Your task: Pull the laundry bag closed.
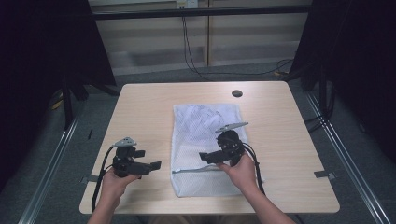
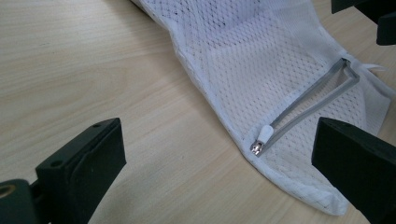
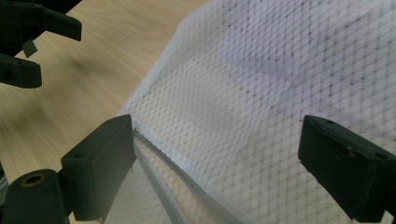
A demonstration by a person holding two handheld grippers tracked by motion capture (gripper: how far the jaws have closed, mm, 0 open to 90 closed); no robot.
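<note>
A white mesh bag (image 1: 205, 126) lies flat in the middle of the light wood table (image 1: 144, 107). Its grey zipper (image 1: 196, 171) runs across near the front end. In the left gripper view the zipper (image 2: 313, 98) is partly open, with its white pull (image 2: 264, 136) at the bag's (image 2: 261, 56) near edge. My left gripper (image 1: 150, 158) is open just left of the bag, its jaws (image 2: 217, 154) spread wide towards the pull. My right gripper (image 1: 205, 156) is open and hovers over the bag's front half; its jaws (image 3: 219, 140) straddle the mesh (image 3: 280, 70) beside the zipper (image 3: 154, 163).
A dark round hole (image 1: 237, 93) sits near the table's far edge. Small metal brackets (image 1: 324, 174) stick out at the table's sides. Black curtains stand left and right, and cables (image 1: 196, 65) lie on the floor behind. Bare wood surrounds the bag.
</note>
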